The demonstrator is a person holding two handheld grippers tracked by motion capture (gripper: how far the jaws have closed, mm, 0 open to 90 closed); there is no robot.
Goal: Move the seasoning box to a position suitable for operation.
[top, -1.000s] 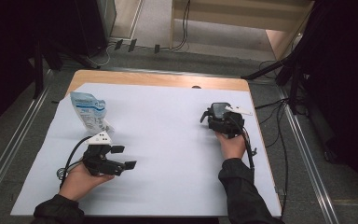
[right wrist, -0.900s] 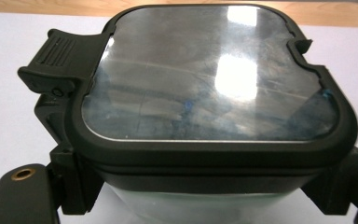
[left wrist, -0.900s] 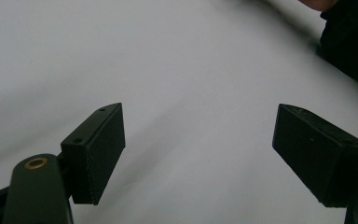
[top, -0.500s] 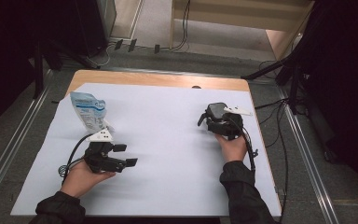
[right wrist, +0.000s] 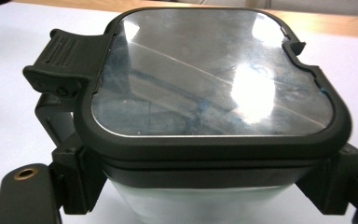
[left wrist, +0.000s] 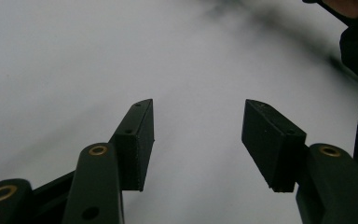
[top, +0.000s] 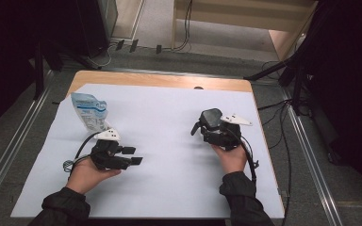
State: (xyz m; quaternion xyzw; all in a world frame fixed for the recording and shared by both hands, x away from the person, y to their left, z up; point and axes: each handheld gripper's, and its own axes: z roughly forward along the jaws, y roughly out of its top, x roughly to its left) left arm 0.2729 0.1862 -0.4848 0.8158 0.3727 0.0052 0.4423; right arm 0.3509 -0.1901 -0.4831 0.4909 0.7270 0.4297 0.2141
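Right tool (top: 201, 130) clamps lidded container (right wrist: 214, 112), apparently centred.

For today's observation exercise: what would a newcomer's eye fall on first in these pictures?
First, the dark-lidded clear container, clamped in the right claw on the right of the white sheet. Next, the blue-and-white pouch standing at the sheet's far left, just beyond the open, empty left claw.

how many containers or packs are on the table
2. A pouch stands at the far left of the table, beyond the open left gripper. A lidded box sits clamped between the right gripper's fingers, right of centre.
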